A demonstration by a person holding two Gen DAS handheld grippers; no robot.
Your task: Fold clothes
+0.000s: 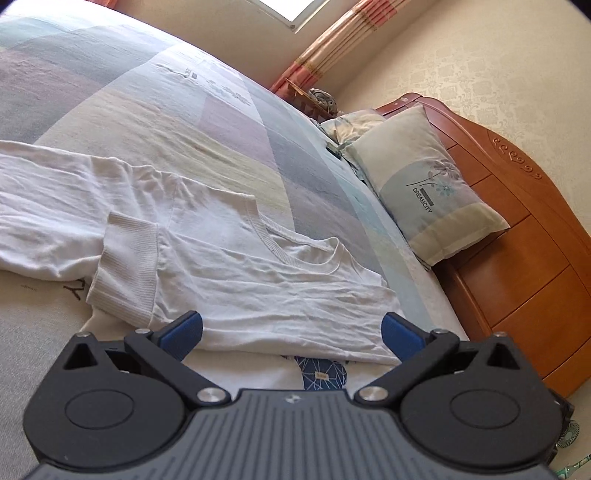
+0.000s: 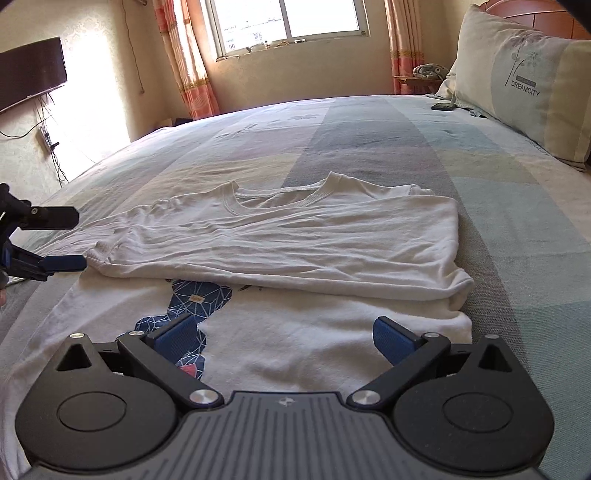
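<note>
A white long-sleeved shirt point(image 2: 288, 236) lies on the bed with a blue geometric print point(image 2: 195, 299) on its front. A sleeve is folded across the chest, its ribbed cuff point(image 1: 125, 273) lying at the left in the left wrist view. My right gripper point(image 2: 284, 338) hovers open just over the shirt's lower front, nothing between its blue pads. My left gripper point(image 1: 291, 332) is open too, low over the folded sleeve edge; it also shows at the left edge of the right wrist view as the left gripper point(image 2: 62, 240), beside the sleeve's end.
The bed carries a pastel patchwork cover point(image 2: 369, 122). Pillows point(image 2: 517, 74) lean on the wooden headboard point(image 1: 517, 240) at the right. A dark phone point(image 2: 443, 107) lies near the pillows. A window point(image 2: 288, 22) with curtains is beyond the far edge, a dark screen point(image 2: 29, 74) on the left wall.
</note>
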